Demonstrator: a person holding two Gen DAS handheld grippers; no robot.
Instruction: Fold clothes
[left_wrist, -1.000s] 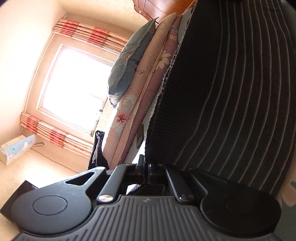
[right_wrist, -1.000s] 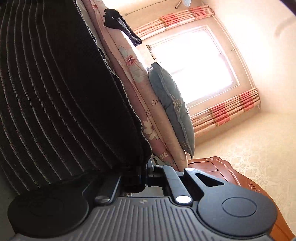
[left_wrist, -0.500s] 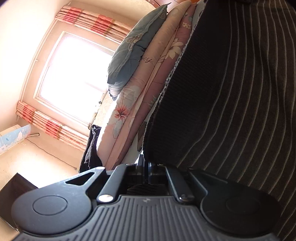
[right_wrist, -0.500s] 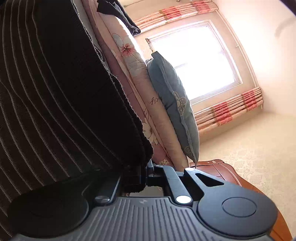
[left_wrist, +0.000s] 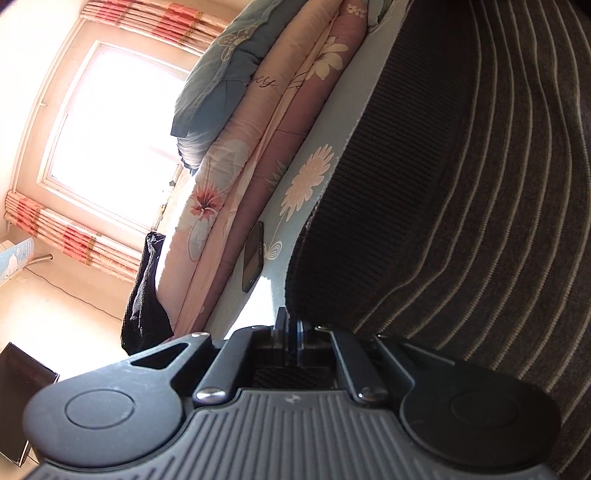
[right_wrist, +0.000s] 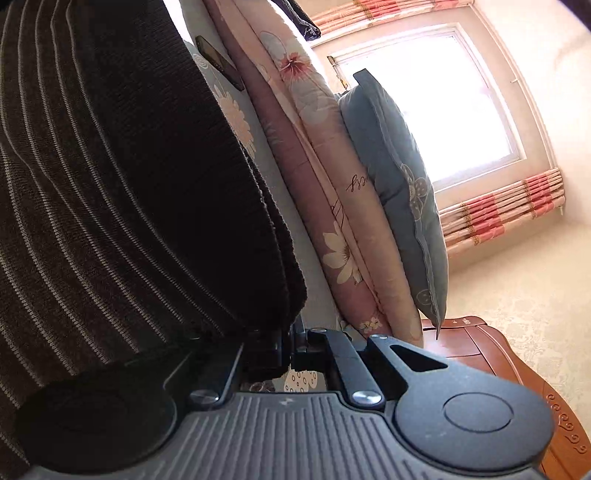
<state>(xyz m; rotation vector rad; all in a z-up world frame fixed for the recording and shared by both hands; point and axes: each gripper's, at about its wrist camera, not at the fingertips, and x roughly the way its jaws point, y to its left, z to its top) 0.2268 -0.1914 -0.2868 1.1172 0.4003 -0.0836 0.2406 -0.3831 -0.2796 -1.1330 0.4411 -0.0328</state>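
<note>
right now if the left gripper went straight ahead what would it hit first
Probably the light blue floral bedsheet just ahead of the left gripper, which is shut on the striped sweater's edge; a phone lies slightly left. Depth is unclear.

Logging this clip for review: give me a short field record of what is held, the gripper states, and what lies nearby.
garment: dark striped knit sweater, ribbed hem pinched at two spots
left gripper: shut on hem
right gripper: shut on hem
surface: blue floral bedsheet
nearby: phone on sheet; folded floral quilts; blue pillow
</note>
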